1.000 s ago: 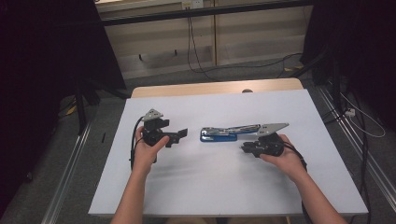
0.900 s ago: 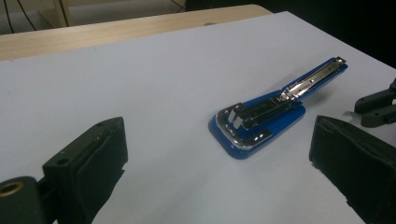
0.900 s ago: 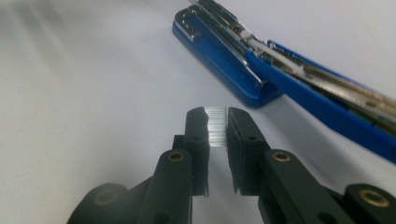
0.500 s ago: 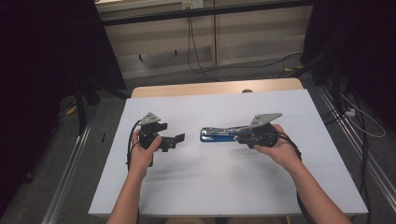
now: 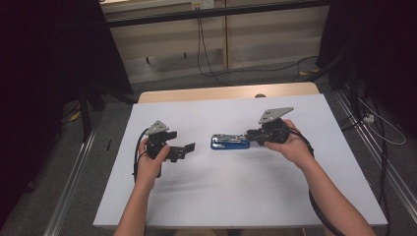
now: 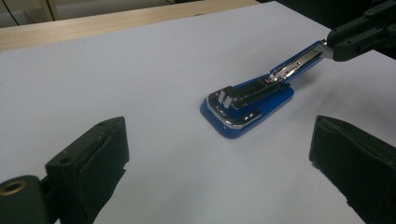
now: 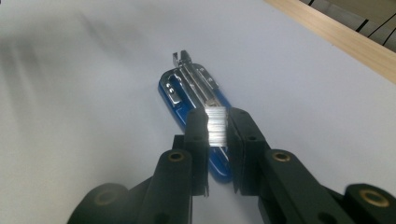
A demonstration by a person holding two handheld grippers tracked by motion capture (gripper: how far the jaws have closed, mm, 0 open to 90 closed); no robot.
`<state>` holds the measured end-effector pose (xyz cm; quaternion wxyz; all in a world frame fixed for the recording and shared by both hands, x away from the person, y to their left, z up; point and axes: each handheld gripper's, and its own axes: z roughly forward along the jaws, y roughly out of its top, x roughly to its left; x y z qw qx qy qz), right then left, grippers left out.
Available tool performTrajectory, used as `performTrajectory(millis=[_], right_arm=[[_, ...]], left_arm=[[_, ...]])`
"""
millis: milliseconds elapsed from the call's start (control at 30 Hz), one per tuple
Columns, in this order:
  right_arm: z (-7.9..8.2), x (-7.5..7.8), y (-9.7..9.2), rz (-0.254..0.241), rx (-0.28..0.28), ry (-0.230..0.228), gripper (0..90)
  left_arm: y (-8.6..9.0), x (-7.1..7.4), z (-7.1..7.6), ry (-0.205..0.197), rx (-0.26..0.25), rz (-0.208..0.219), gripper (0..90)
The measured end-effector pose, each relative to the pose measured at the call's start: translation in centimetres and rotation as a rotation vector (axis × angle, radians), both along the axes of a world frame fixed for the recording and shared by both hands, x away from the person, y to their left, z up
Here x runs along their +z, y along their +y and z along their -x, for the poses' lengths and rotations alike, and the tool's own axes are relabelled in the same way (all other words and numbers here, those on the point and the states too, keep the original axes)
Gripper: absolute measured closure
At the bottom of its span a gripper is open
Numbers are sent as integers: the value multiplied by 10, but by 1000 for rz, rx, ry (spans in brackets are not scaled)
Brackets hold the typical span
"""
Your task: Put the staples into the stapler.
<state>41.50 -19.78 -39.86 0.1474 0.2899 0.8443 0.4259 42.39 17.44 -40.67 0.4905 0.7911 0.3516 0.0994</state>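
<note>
Two claws work over the white tabletop (image 5: pixel 246 196): the right claw (image 7: pixel 216 128), now higher than a second ago, pinches a staple strip (image 7: pixel 215 125) above the open blue stapler (image 5: pixel 229 142) at centre. Left claw (image 5: pixel 189 147) hovers wide open and empty, barely moved.

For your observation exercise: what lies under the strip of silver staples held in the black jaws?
Under the strip of silver staples lies the opened blue stapler on the white table. The right gripper covers its rear end.
</note>
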Motion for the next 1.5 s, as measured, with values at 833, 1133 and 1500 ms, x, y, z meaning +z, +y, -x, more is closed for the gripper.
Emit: performTrajectory(millis=[833,1133,1500], right_arm=[[-27,5,21,7,100,-11,798],[-35,4,29,17,131,-16,798],[-43,-1,33,14,161,-9,797]], left_arm=[[11,-2,2,1,31,14,51],[10,-3,2,5,28,3,51],[11,-3,3,3,31,10,52]])
